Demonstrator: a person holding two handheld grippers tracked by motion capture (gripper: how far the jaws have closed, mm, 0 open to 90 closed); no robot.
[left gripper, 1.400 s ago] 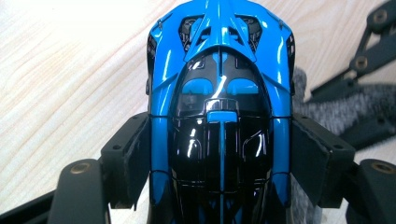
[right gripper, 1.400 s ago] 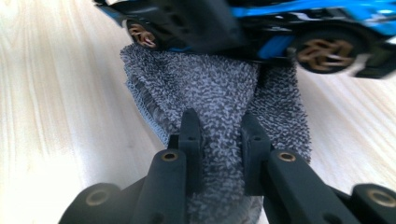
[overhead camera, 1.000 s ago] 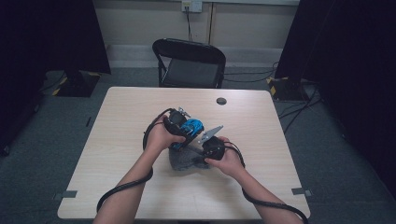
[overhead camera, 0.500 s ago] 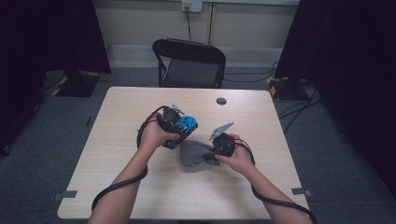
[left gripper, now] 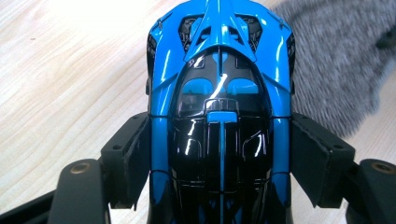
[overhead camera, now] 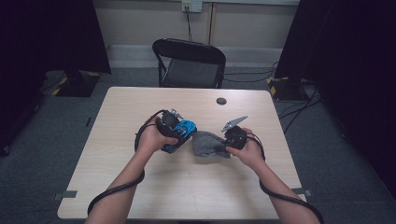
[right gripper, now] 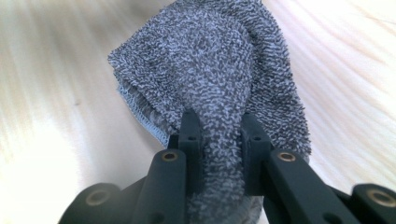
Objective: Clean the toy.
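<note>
You hold a toy car in your left gripper and a cloth in your right, side by side over the table.

Your left gripper [overhead camera: 175, 135] clamps the blue and black car [overhead camera: 182, 132] across its body; in the left gripper view the two jaws press flat on either flank of the car [left gripper: 219, 107], nose pointing away from you. Your right gripper [overhead camera: 229, 141] is pinched nearly closed on a bunched fold of the grey cloth [overhead camera: 209, 143]; in the right gripper view the cloth [right gripper: 219, 79] spreads out past the jaws over the table [right gripper: 56, 93], with a pale stitched hem along one edge. In the high view the cloth lies between your two hands on the table [overhead camera: 187, 186], just beside the car, near the middle of the tabletop. A small dark disc [overhead camera: 221, 101] sits well apart, toward the far edge, before a black chair [overhead camera: 189, 63].
</note>
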